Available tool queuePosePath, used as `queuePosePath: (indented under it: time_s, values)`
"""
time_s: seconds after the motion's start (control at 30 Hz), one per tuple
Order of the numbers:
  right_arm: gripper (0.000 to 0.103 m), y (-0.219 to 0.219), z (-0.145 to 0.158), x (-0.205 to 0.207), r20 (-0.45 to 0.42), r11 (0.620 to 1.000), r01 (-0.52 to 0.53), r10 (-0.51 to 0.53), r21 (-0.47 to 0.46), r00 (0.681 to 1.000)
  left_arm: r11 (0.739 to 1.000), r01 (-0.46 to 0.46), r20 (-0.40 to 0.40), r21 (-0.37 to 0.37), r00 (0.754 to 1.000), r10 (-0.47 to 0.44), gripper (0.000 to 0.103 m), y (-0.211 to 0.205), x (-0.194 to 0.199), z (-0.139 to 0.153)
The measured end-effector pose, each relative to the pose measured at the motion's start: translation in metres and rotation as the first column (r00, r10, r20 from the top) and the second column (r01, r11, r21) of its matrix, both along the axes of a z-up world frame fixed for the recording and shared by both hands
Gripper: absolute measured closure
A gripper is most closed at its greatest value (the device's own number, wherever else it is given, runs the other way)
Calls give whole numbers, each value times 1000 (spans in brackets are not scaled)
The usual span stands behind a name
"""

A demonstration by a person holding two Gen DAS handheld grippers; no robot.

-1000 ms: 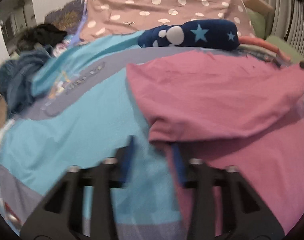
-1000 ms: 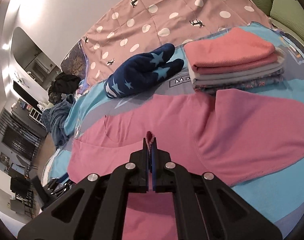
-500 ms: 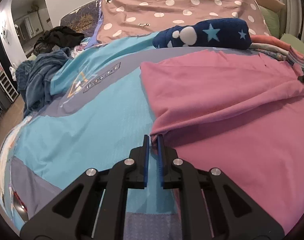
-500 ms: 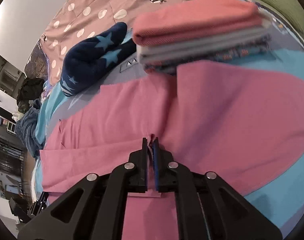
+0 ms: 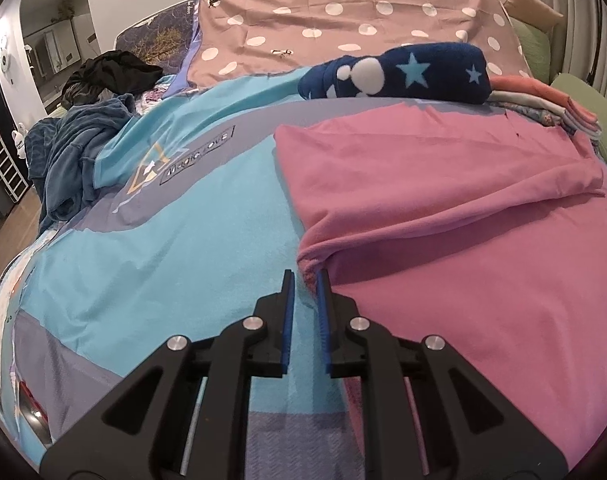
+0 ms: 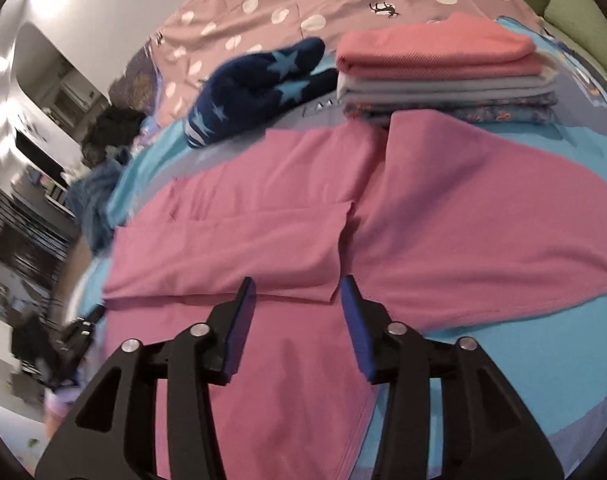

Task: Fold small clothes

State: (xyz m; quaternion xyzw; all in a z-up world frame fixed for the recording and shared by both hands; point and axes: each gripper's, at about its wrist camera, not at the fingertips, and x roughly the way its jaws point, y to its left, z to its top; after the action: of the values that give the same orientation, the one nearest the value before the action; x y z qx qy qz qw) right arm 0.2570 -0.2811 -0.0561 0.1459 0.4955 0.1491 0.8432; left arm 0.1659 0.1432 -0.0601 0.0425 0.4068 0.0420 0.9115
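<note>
You have one pink garment (image 6: 443, 216) spread on one bed (image 5: 175, 248). One navy star-print item (image 5: 403, 74). One stack of folded clothes (image 6: 443, 76), four layers visible. One polka-dot cloth (image 5: 343, 16). One heap of dark clothing (image 5: 75, 148). Two green cushions (image 5: 579, 100).

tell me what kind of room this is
Most likely a bedroom: the pink garment lies on a bed with a blue printed cover, a polka-dot pillow stands at its head, and a stack of folded clothes sits nearby.

Polka-dot pillow (image 5: 343, 20) beyond star-patterned blue plush (image 5: 403, 72) on turquoise bedspread (image 5: 163, 240).
</note>
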Motion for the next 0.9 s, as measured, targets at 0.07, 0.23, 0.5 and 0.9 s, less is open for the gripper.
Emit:
queuePosePath:
  time_s: [0.07,0.23,0.5,0.9]
  values:
    - [53,6,-14,8,-10,999,5,-5,-33,1000,1000,-1,-5,9,1000,1,90,-2,1,-1]
    - [102,1,12,0,-8,998,7,-6,59,1000,1000,-7,-4,13,1000,7,89,-2,2,-2]
    - [100,-34,1,-14,-153,998,36,-29,42,988,1000,-19,-2,1,1000,19,84,1,1,-2]
    - [67,-28,1,12,-112,997,76,-73,29,991,975,28,56,-221,998,-16,66,28,-1,41]
